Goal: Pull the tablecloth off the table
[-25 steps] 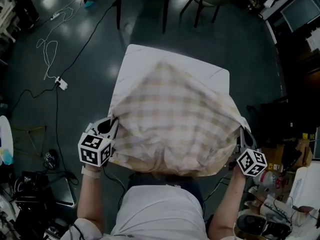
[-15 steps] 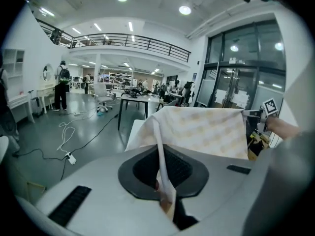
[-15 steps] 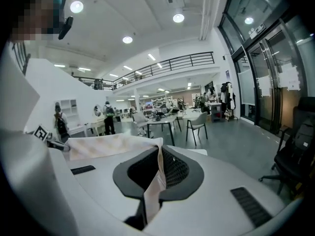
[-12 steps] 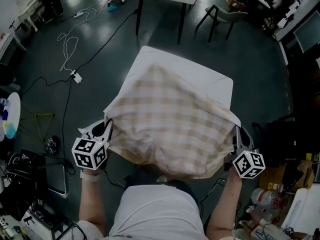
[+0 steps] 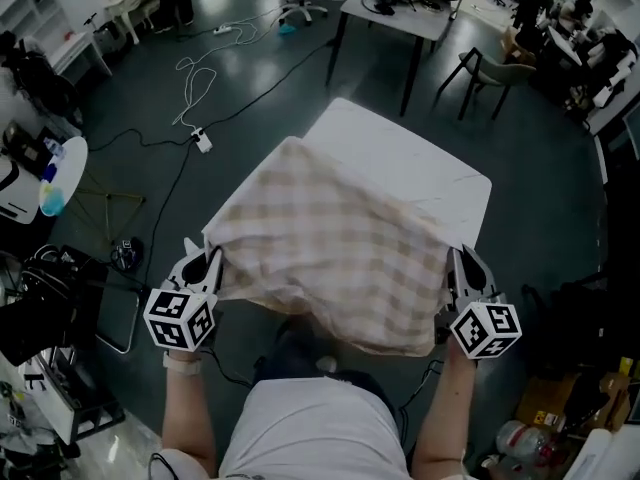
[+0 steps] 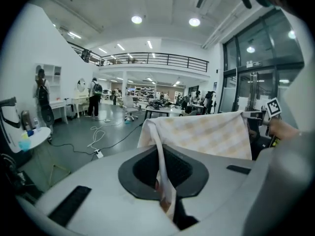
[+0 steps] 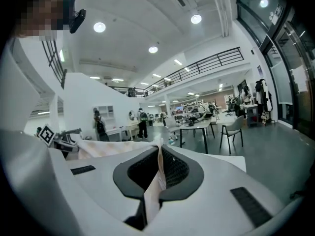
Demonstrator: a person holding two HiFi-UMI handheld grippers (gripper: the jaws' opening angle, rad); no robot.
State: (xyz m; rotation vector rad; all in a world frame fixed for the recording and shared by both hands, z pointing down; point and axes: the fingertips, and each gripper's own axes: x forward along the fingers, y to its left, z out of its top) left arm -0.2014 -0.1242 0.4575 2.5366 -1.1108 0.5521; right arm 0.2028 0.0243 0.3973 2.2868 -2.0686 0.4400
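The checked tablecloth (image 5: 335, 233) lies partly on the white table (image 5: 420, 158). The far end of the table top is bare. The cloth's far edge lies across the top, and its near part is lifted clear of the table's near edge.

The left gripper (image 5: 207, 267) is at the cloth's near left corner. The left gripper view shows its jaws closed, with a fold of the fabric pinched between them. The right gripper (image 5: 461, 266) is at the near right corner, and its own view shows its jaws clamped on the fabric in the same way.

Between the two grippers the cloth hangs stretched and sags in front of the person's torso (image 5: 305, 428). Both grippers sit at the cloth's outer sides, well apart.
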